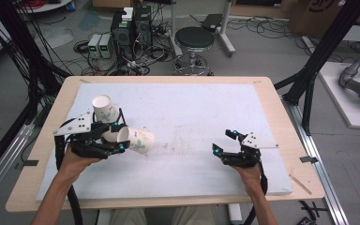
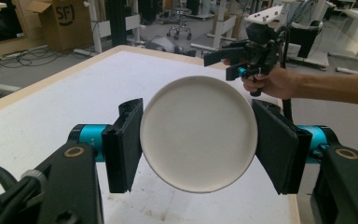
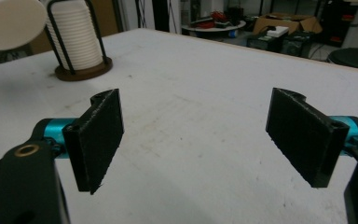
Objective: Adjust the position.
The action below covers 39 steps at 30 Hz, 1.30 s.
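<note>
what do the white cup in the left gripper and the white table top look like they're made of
White printed cup: likely paper, matte, with a rolled rim, a faint green print and a recessed base, clamped in the left gripper. White table top: seemingly a matte, scuffed board or foam sheet lying on a pale wooden table.

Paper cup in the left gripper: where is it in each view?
High view: paper cup left of centre, lying sideways in the left gripper.
Left gripper view: centre, round end between the jaws.
Right gripper view: top-left corner.
Shared landmark: white table mat.
</note>
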### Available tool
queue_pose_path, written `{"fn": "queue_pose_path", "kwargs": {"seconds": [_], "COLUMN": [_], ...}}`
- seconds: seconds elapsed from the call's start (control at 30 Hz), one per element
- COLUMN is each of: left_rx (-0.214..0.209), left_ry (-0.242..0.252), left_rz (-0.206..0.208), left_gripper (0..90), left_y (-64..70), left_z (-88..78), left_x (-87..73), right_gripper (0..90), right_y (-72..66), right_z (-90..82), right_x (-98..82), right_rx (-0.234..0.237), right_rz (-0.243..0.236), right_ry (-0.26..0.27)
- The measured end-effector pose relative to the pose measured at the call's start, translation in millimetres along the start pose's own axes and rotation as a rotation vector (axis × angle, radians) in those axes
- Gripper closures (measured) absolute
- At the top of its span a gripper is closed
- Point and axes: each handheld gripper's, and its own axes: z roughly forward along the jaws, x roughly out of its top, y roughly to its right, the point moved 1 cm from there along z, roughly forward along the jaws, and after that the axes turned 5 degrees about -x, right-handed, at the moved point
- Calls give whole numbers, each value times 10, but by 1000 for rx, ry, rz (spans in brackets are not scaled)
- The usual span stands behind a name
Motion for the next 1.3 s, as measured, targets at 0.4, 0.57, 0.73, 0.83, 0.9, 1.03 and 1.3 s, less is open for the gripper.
{"fn": "queue_pose_path", "kwargs": {"seconds": [0.4, 0.57, 0.73, 0.83, 0.9, 1.03, 1.3], "left_rx": [-40, -48, -63, -70, -76, -88, -110], "left_ry": [22, 23, 33, 49, 55, 52, 63], "left_rz": [-5, -5, -8, -8, -9, -5, -4], "left_gripper": [371, 371, 371, 371, 371, 371, 371], "left_y": [-33, -31, -23, -18, -12, 6, 22], "left_z": [135, 184, 233, 264, 292, 338, 436], "left_x": [34, 40, 44, 47, 53, 55, 54], "right_gripper": [194, 193, 193, 193, 193, 193, 195], "right_y": [-123, -176, -241, -291, -323, -344, -402], "right_z": [46, 117, 201, 246, 276, 310, 423], "right_x": [332, 554, 732, 830, 896, 958, 1077], "right_rx": [128, 231, 324, 353, 372, 389, 439], "right_rz": [-31, -39, -22, -55, -62, -73, -92], "right_ry": [13, 33, 19, 27, 30, 35, 32]}}
